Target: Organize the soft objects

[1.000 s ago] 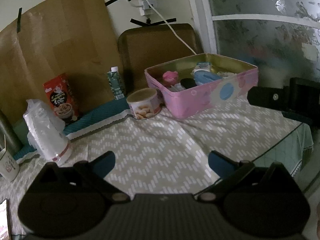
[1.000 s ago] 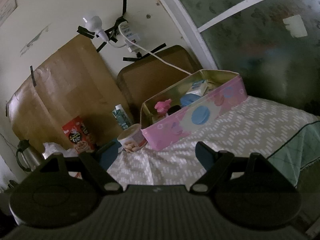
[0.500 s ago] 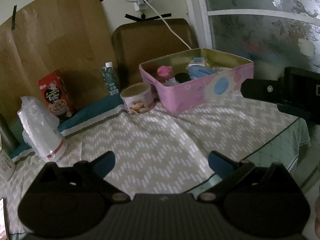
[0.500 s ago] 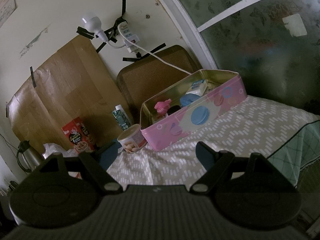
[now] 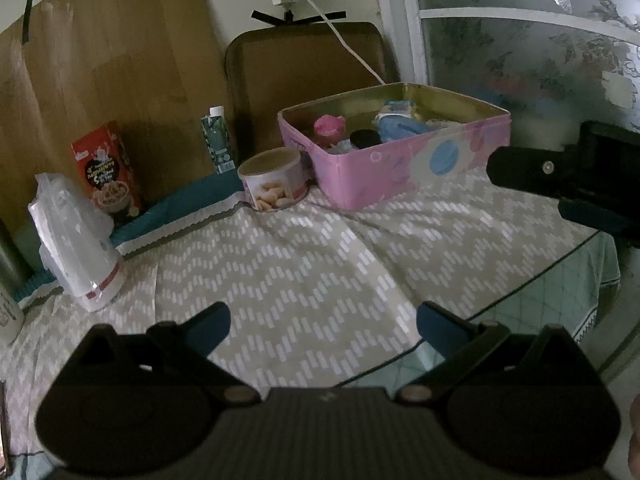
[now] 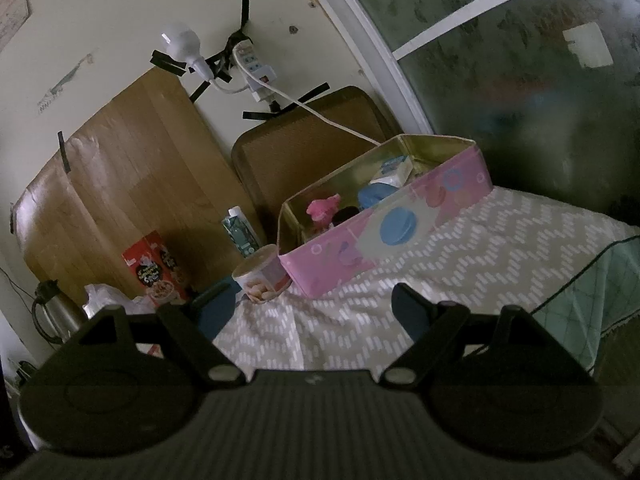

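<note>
Desk [image 5: 320,280]: covered by a grey cloth with white zigzag dashes; a green checked cloth shows at the right edge.

Tin [image 5: 400,168]: pink, rectangular, lid off, gold inside. Stands at the far right of the desk, close to the wall and a frosted window. In the left wrist view its long axis runs left to right, angled slightly away; a blue round print faces the cameras. Contents:
- pink toy [image 5: 329,125], at the left end;
- black round item [image 5: 365,138], just right of it;
- blue soft item [image 5: 396,128], mid-tin;
- white packet [image 5: 394,108], behind the blue one, near the far wall of the tin.
Which way the soft pieces point cannot be told; they lie bunched together.

Can [image 5: 274,184]: round, biscuit picture on the label, upright, just beside the tin's left corner.

Carton [image 5: 218,140]: green, white cap, upright behind the can.

Red box [image 5: 108,172]: upright against a wooden board.

Plastic bag [image 5: 76,248]: white, bulky, at the desk's left.

Left gripper [image 5: 322,322]: fingers apart, nothing between them, above the cloth well short of the tin.

Right gripper [image 6: 304,304]: fingers wide apart, empty, aimed toward the tin; its dark body shows at the right of the left wrist view.
</note>
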A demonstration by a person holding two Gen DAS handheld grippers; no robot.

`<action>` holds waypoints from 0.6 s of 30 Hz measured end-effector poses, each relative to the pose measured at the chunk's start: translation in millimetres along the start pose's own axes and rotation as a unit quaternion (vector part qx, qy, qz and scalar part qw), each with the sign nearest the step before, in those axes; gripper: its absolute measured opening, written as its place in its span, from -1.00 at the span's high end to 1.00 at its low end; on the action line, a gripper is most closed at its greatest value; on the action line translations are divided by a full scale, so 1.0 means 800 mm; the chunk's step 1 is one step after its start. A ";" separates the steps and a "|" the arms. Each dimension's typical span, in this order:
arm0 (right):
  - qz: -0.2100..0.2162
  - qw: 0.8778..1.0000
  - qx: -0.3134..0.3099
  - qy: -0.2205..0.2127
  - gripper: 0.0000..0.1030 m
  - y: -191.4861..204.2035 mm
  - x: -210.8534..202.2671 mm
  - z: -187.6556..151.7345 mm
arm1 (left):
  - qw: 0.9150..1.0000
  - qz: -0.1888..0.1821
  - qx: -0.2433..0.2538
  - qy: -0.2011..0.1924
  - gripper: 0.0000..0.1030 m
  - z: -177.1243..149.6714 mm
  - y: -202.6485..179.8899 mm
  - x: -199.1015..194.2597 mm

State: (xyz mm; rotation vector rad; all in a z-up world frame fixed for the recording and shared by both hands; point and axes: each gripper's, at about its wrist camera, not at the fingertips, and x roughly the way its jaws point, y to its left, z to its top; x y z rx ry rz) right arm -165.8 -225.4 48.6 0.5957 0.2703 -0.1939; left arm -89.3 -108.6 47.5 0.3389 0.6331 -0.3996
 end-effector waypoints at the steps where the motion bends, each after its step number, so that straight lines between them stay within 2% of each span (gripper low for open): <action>1: -0.001 1.000 0.001 0.001 -0.70 0.000 0.001 -0.001 | 1.000 0.000 -0.001 0.001 -0.99 0.000 0.000 0.001; 11: -0.001 1.000 0.002 0.005 -0.70 -0.002 0.003 -0.003 | 1.000 -0.003 -0.010 0.011 -0.99 -0.001 0.001 0.007; 18: -0.001 1.000 0.002 0.005 -0.70 -0.002 0.003 -0.004 | 0.999 -0.032 -0.023 -0.008 -0.99 0.002 0.007 -0.001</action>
